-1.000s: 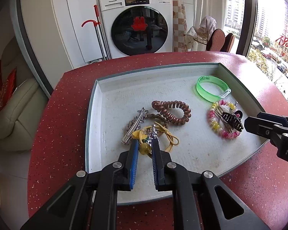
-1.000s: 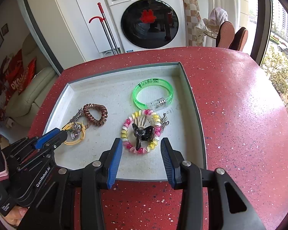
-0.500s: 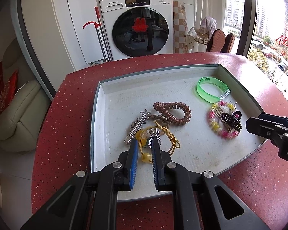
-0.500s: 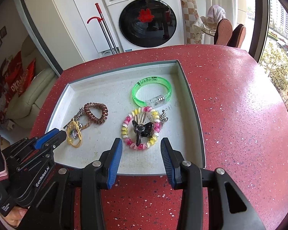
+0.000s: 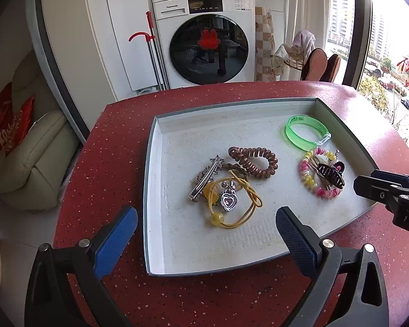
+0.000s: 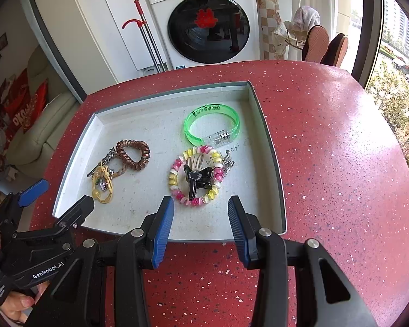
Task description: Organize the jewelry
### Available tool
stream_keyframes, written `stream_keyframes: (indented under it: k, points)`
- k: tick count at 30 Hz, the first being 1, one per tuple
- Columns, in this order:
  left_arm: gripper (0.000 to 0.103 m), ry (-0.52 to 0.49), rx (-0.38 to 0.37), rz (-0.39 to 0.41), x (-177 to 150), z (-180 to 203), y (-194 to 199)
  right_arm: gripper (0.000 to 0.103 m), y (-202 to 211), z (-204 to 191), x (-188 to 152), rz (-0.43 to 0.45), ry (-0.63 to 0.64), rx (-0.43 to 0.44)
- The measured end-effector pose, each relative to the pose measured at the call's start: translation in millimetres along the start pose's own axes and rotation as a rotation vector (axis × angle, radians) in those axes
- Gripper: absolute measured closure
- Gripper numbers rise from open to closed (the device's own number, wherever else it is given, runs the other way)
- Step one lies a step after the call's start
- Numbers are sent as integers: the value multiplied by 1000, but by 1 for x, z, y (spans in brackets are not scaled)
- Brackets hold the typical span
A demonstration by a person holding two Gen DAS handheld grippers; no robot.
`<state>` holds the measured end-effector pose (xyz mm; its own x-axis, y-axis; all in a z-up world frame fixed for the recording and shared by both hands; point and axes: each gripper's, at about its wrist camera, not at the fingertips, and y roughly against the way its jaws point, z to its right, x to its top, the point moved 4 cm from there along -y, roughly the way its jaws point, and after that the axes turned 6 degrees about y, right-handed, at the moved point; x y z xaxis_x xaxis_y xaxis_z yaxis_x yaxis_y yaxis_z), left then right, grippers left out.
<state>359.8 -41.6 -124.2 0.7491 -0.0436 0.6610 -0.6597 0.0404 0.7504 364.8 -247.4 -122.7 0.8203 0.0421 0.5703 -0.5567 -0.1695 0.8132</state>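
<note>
While both claws hover, 2 bracelets (image 6: 212, 126) share 1 tray (image 6: 270, 141).

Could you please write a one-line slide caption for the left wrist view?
Left gripper, jaws just opened wide and empty, above the yellow hair tie in the tray.

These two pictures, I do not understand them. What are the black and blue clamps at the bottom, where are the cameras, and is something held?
There is no robot. A person holds a hand-held gripper in each hand, and a fisheye camera on each looks along its blue-padded fingers. One picture is from the left hand-held gripper, the other from the right hand-held gripper. A tray lies on a red table. In it: a green bangle, a bead bracelet with a black clip on it, a brown coil tie, a silver clip and a yellow tie. The left jaws have just opened wide; nothing is held by either.
</note>
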Motion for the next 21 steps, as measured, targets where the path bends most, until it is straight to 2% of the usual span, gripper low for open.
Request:
stream_keyframes:
  k: [4, 9, 10, 15, 16, 21]
  points:
    - [0, 10, 9, -1, -2, -3, 2, 43, 4, -4, 0, 3, 9, 8]
    - [0, -12, 20, -5, -7, 0, 7, 32, 8, -9, -2, 5, 22, 15]
    - [0, -9, 14, -7, -8, 1, 7, 24, 9, -9, -2, 5, 24, 15]
    - [0, -4, -2, -20, -13, 4, 11, 21, 13, -8, -3, 16, 22, 20]
    - [0, -6, 0, -20, -13, 4, 12, 13, 13, -8, -4, 17, 24, 21]
    - [0, -1, -2, -15, -16, 3, 16, 12, 20, -8, -5, 71, 43, -7]
